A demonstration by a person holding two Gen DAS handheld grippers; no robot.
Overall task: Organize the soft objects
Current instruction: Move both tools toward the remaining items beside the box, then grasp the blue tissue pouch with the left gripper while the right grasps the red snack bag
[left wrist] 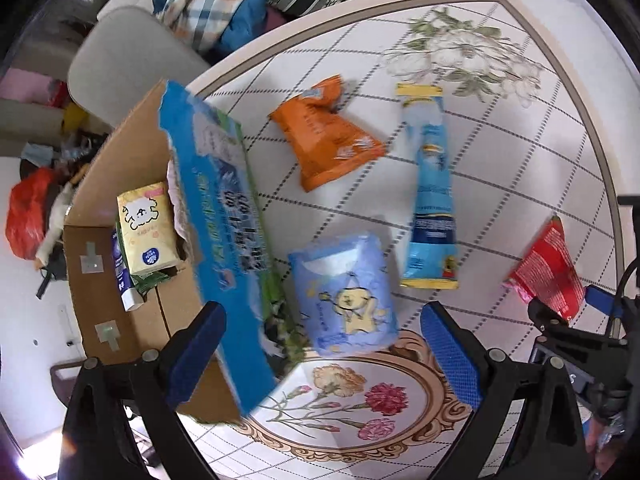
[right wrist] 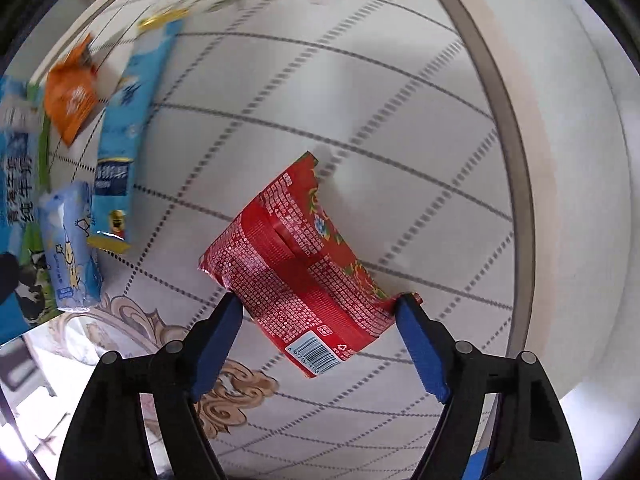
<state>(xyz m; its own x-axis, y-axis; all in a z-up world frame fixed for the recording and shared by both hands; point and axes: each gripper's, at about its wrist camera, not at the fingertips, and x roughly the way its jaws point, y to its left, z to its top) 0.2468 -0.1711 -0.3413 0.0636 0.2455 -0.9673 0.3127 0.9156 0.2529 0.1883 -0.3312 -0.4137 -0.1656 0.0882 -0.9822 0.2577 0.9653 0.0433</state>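
Observation:
My left gripper [left wrist: 324,320] is open above a blue tissue pack [left wrist: 346,292] with a yellow cartoon on it, one finger at each side. An orange snack bag [left wrist: 326,140] and a long light-blue packet [left wrist: 430,188] lie farther back on the table. A cardboard box [left wrist: 120,272] at the left holds a yellow tissue pack [left wrist: 146,228]. My right gripper [right wrist: 320,308] has its fingers at both sides of a red snack bag [right wrist: 296,268] and touches its edges; the red bag also shows in the left wrist view [left wrist: 546,268].
The box's blue printed flap [left wrist: 224,220] stands up between the box and the blue pack. The table has a floral checked cloth [left wrist: 480,128] and a rounded edge [right wrist: 516,160]. A grey chair [left wrist: 124,64] and piled fabrics stand beyond it.

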